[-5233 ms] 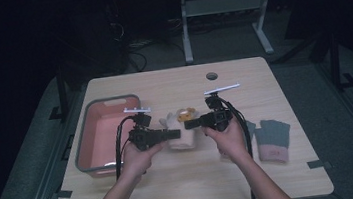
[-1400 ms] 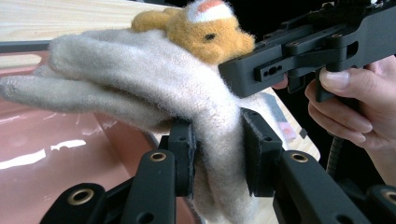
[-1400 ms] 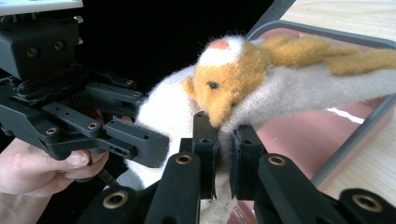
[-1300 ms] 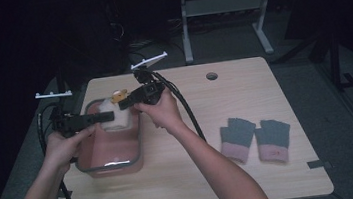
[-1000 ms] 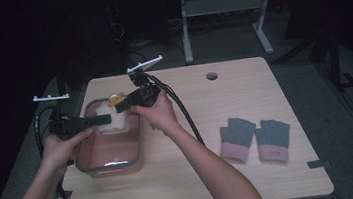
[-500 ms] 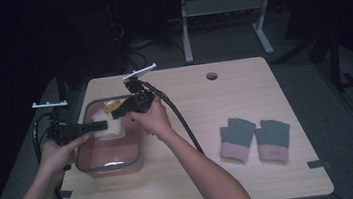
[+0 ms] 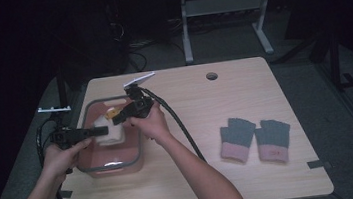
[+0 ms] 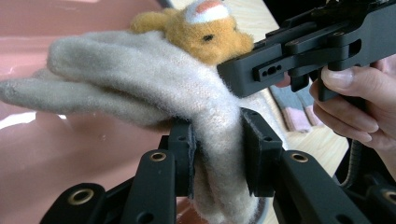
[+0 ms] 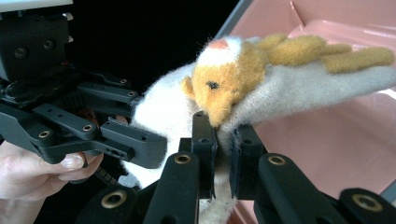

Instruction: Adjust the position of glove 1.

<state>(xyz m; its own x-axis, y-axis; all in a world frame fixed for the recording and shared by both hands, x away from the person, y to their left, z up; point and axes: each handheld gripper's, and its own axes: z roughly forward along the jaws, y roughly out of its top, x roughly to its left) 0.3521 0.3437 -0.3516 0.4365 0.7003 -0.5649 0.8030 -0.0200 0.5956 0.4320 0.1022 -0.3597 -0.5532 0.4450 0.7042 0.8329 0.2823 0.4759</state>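
The cream glove (image 7: 109, 131) hangs over the pink bin's (image 7: 136, 157) far end, both grippers — left (image 8: 217, 154), right (image 9: 222, 149) — clamped on it; I fear uneven release drapes it across the rim.

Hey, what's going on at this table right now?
A person holds a cream knit glove with an orange animal face on it between two handheld grippers, over a pink bin at the table's left side. The left gripper is clamped on the glove's cuff end, and the right gripper pinches its edge just below the face. The glove hangs above the bin's floor, not yet let go. A pair of grey-and-pink gloves lies flat on the table to the right.
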